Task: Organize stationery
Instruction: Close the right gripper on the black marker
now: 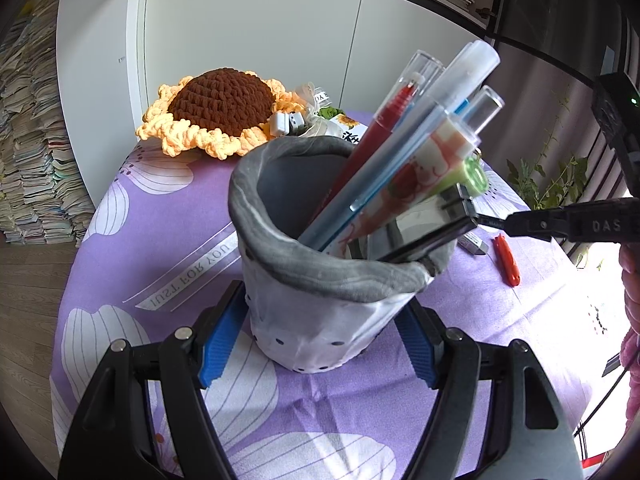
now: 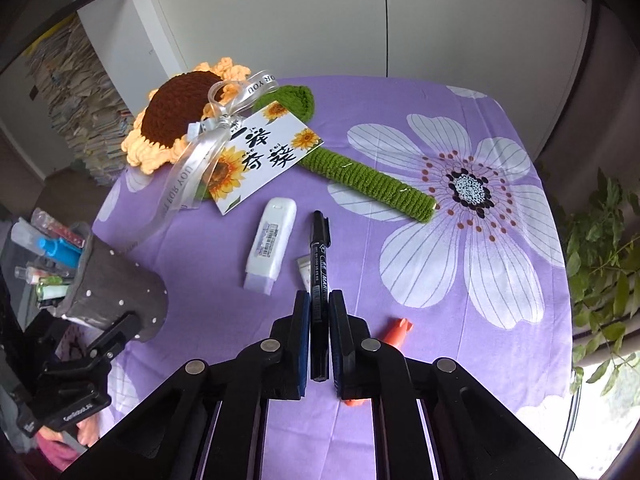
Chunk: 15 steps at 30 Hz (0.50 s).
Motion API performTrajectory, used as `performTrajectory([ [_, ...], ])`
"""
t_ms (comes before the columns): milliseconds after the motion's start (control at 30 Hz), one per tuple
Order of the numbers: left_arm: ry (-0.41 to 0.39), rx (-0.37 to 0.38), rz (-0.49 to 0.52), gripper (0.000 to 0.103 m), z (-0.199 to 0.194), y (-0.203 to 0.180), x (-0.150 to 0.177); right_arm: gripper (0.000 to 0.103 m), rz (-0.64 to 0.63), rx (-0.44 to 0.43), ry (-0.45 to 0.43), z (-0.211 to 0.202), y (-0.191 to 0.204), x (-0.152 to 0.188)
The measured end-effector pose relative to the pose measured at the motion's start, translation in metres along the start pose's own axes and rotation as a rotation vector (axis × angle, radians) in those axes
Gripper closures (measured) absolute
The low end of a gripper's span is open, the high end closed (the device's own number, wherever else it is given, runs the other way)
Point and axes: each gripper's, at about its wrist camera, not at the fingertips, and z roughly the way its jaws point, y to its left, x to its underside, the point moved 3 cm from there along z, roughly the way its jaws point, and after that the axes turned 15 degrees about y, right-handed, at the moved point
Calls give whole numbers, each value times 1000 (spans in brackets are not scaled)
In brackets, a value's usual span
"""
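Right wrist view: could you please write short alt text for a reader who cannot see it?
The right gripper is shut on a black marker over a purple flowered tablecloth. Beside it lie a white correction tape, an orange item and a crocheted sunflower; at left, the left gripper holds a fabric pen holder.

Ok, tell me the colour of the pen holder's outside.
The pen holder is dark grey with small white dots and a lighter grey rolled rim, best seen from the right wrist.
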Motion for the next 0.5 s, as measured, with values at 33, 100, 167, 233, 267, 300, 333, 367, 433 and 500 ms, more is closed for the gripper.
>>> performTrajectory([
  [33, 0, 0, 0, 30, 0, 0, 0, 93, -16, -7, 3, -3, 5, 9],
  [100, 0, -1, 0, 30, 0, 0, 0, 93, -58, -23, 12, -8, 15, 27],
  [167, 3, -1, 0, 30, 0, 0, 0, 93, -110, -16, 16, -10, 25, 48],
  [233, 4, -1, -1, 30, 0, 0, 0, 93, -158, -21, 30, -8, 34, 68],
  [267, 4, -1, -1, 30, 0, 0, 0, 93, -177, -16, 45, -6, 38, 78],
  [300, 4, 0, -1, 30, 0, 0, 1, 93, -194, -5, 60, -3, 41, 86],
  [333, 4, -1, -1, 30, 0, 0, 0, 93, -205, 6, 73, -1, 43, 94],
  [367, 4, -1, -1, 30, 0, 0, 1, 93, -210, 10, 89, 2, 45, 100],
  [433, 4, 0, -1, 30, 0, 0, 0, 93, -204, -5, 124, 7, 43, 109],
  [500, 4, 0, -1, 30, 0, 0, 0, 93, -181, -11, 146, 10, 37, 111],
])
